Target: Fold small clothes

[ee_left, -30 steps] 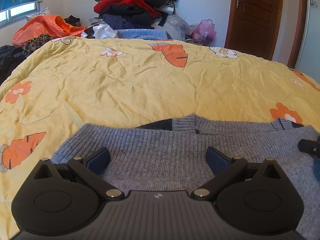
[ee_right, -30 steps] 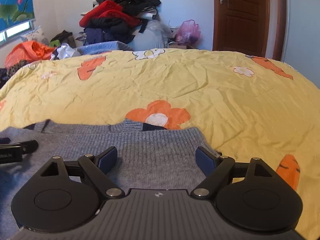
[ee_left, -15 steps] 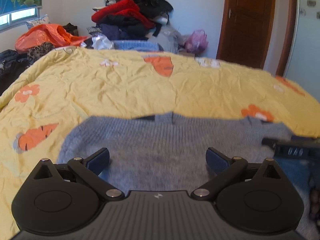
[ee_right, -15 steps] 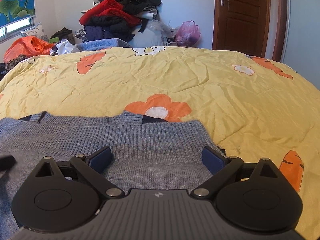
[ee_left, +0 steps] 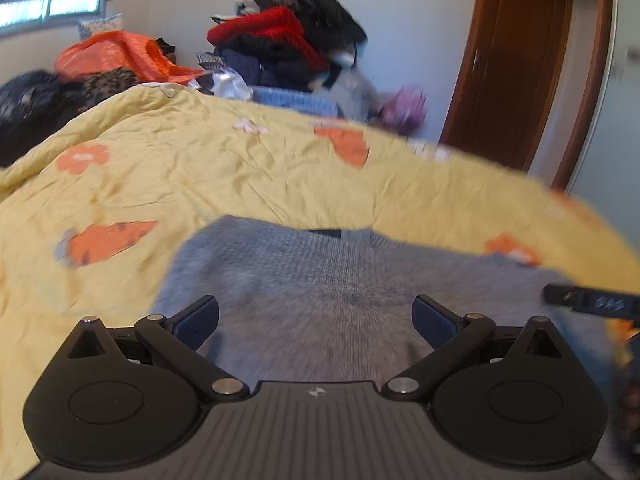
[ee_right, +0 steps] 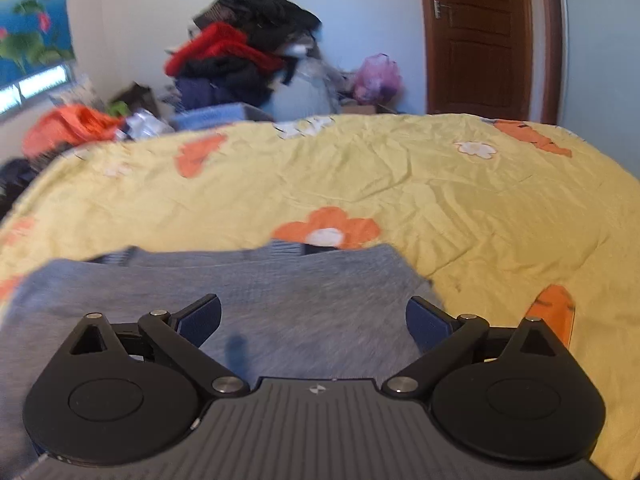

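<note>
In the left wrist view, the grey sweater (ee_left: 320, 300) lay flat on the bed (ee_left: 240, 176), ahead of and below the left gripper (ee_left: 316, 316), its jaws spread wide, holding nothing. In the right wrist view, the sweater (ee_right: 280, 292) lay likewise beneath the right gripper (ee_right: 314, 316), jaws wide apart and empty.

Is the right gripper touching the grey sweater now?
Cannot tell. In the right wrist view, the open right gripper is over the sweater, but blur hides any contact.

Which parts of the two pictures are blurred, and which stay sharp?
Left wrist view: the grey sweater and yellow bedcover are smeared by motion, while the open left gripper is crisp. Right wrist view: the same sweater and the clothes pile are soft; the open right gripper is sharp.
</note>
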`<move>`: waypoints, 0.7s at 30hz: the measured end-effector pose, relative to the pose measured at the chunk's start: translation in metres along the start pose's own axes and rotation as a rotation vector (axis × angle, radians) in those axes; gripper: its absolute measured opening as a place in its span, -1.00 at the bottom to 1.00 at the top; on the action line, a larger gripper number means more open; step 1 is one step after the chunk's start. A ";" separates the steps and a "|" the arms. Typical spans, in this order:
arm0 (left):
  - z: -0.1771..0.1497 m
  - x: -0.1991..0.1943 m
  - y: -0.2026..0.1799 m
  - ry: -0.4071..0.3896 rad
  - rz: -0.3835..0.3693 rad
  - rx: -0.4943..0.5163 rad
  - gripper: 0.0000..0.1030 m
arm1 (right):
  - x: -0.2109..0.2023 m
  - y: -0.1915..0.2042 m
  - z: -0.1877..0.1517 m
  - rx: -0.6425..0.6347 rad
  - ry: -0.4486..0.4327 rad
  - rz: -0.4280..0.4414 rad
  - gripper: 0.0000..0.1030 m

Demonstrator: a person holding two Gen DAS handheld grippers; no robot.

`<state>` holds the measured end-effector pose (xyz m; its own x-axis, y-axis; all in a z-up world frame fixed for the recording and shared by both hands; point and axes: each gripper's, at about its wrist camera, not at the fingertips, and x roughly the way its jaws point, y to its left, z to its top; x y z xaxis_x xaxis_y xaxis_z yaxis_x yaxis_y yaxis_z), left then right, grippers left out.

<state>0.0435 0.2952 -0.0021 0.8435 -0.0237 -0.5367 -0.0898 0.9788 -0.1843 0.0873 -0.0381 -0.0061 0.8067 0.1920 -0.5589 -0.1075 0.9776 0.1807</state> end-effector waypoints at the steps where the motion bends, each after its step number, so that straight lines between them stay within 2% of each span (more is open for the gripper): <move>1: -0.005 -0.022 0.013 -0.022 -0.021 -0.068 1.00 | -0.012 0.003 -0.005 0.005 -0.007 0.034 0.95; 5: -0.044 -0.089 0.061 -0.040 -0.093 -0.339 1.00 | -0.044 0.026 -0.029 -0.017 -0.018 0.151 0.95; 10: -0.097 -0.115 0.092 0.012 -0.076 -0.634 1.00 | -0.060 0.056 -0.037 -0.011 0.021 0.289 0.95; 11: -0.101 -0.117 0.093 -0.015 -0.091 -0.646 1.00 | -0.061 0.060 -0.036 -0.001 0.039 0.314 0.95; 13: -0.097 -0.113 0.091 -0.004 -0.094 -0.648 1.00 | -0.063 0.066 -0.035 0.013 0.060 0.349 0.96; 16: -0.091 -0.096 0.087 -0.003 -0.140 -0.678 1.00 | -0.068 0.072 -0.031 0.002 0.054 0.353 0.96; 17: -0.089 -0.091 0.085 -0.015 -0.132 -0.674 0.98 | -0.070 0.073 -0.030 -0.001 0.051 0.350 0.96; 18: -0.087 -0.086 0.081 -0.027 -0.108 -0.663 0.89 | -0.071 0.073 -0.028 -0.001 0.049 0.350 0.97; 19: -0.084 -0.082 0.079 -0.029 -0.079 -0.655 0.43 | -0.072 0.073 -0.026 -0.002 0.048 0.351 0.97; 20: -0.082 -0.076 0.078 -0.005 -0.058 -0.659 -0.31 | -0.073 0.073 -0.024 -0.005 0.046 0.353 0.97; 21: -0.081 -0.068 0.079 0.035 -0.041 -0.673 -0.58 | -0.073 0.074 -0.021 -0.011 0.043 0.354 0.97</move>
<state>-0.0638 0.3577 -0.0474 0.8367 -0.0752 -0.5425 -0.3781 0.6373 -0.6715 0.0083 0.0217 0.0315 0.6932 0.5220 -0.4970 -0.3825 0.8508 0.3602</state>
